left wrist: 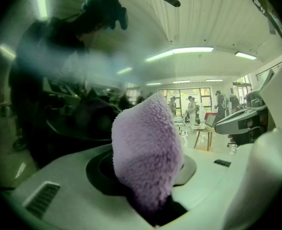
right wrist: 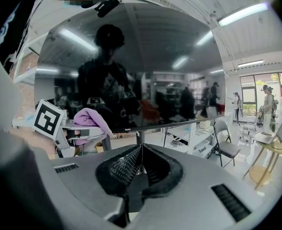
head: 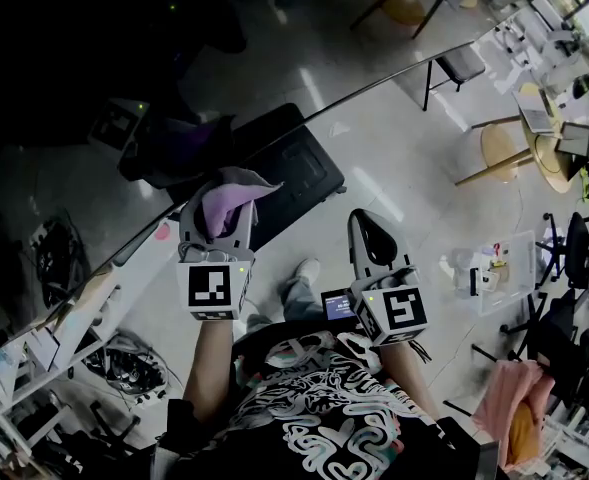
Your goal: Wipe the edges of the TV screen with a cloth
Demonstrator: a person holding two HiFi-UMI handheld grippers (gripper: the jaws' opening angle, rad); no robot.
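The TV screen (head: 74,68) fills the upper left of the head view, dark and reflective. The left gripper (head: 219,208) is clamped on a purple cloth (left wrist: 145,152), held at the screen's lower edge. The right gripper (right wrist: 141,150) is beside it, jaws together and empty.

The person wears a black short-sleeved T-shirt (head: 324,413) covered in a white swirling print. The left tongs (head: 217,213) have a pale, whitish shell with a slotted vent (left wrist: 42,199). The right tongs (head: 372,236) are grey, with black ribbed pads (right wrist: 124,169). Each set carries a cube (head: 214,288) faced with black-and-white square markers.
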